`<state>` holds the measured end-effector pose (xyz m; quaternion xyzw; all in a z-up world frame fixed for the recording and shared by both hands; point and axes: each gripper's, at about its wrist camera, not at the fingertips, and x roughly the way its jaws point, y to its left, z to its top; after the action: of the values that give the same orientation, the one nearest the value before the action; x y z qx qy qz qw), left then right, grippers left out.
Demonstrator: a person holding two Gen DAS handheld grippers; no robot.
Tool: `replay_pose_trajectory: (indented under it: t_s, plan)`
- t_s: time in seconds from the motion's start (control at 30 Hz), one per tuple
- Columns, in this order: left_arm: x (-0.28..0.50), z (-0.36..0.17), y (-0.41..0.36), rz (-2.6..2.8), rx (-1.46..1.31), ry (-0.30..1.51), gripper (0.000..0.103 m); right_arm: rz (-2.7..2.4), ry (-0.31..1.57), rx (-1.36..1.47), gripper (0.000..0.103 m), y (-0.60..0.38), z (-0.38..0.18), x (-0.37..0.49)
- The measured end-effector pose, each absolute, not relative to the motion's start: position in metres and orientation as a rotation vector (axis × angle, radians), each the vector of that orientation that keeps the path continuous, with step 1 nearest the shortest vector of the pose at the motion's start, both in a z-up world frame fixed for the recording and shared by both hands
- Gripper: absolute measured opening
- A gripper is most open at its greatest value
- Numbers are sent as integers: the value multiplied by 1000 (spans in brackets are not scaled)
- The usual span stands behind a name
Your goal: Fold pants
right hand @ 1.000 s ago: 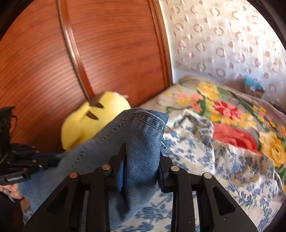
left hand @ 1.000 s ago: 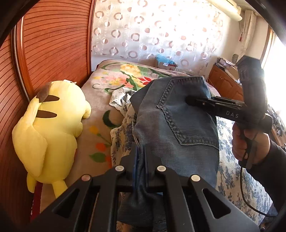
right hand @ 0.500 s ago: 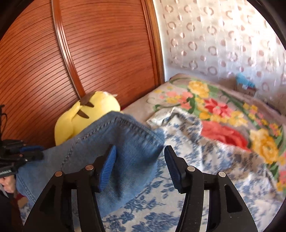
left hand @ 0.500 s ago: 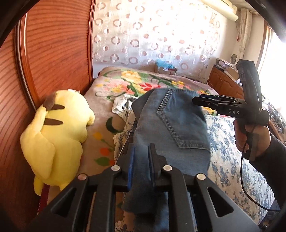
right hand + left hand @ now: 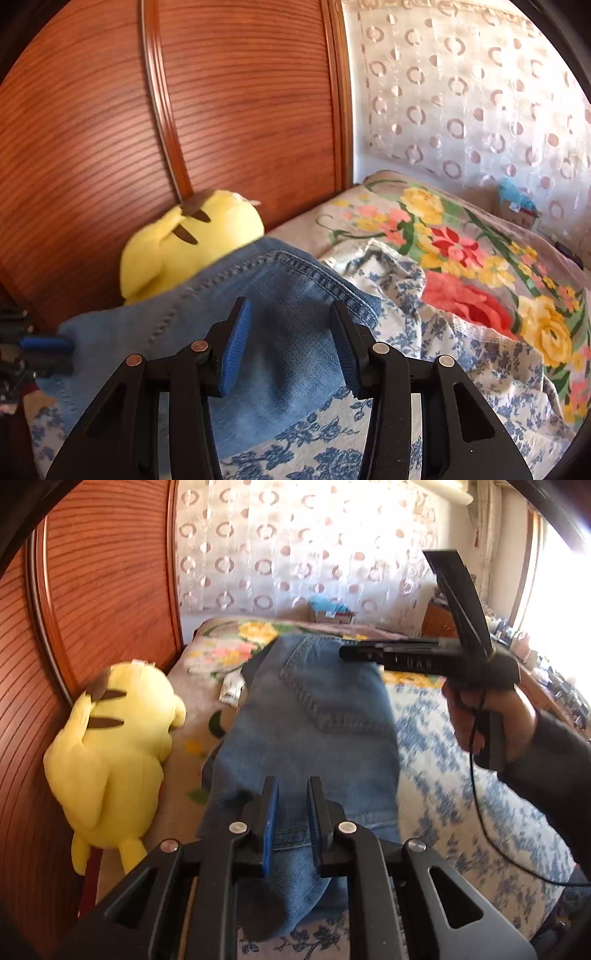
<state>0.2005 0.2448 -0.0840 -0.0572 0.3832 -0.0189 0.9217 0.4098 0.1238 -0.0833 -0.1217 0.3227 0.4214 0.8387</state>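
The pants (image 5: 310, 716), faded blue denim, are lying folded lengthwise on the floral sheet (image 5: 461, 760), back pocket up, beside a yellow plush toy (image 5: 110, 746). The right gripper (image 5: 288, 343) is standing wide, jaws just narrowing, pads clear of cloth. The left gripper (image 5: 290, 812) is standing narrowly parted over the hem, not pinching it.

We cannot tell whether the left claw (image 5: 291, 812) pinches the jeans (image 5: 314, 731) or only straddles them. Motion smears the right claw (image 5: 345, 652) beyond the jeans. The plush's (image 5: 184, 247) lower half hides behind the denim.
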Motion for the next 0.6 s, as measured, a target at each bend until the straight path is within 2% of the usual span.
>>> replay_pose_trajectory:
  t_s: [0.27,0.6]
  plan:
    - [196,-102,249,-28,-169,771,14,873,746,-264,43,127,-115,425]
    - [196,-102,249,-14,-169,773,15,855,748,-240,44,119,-112,421]
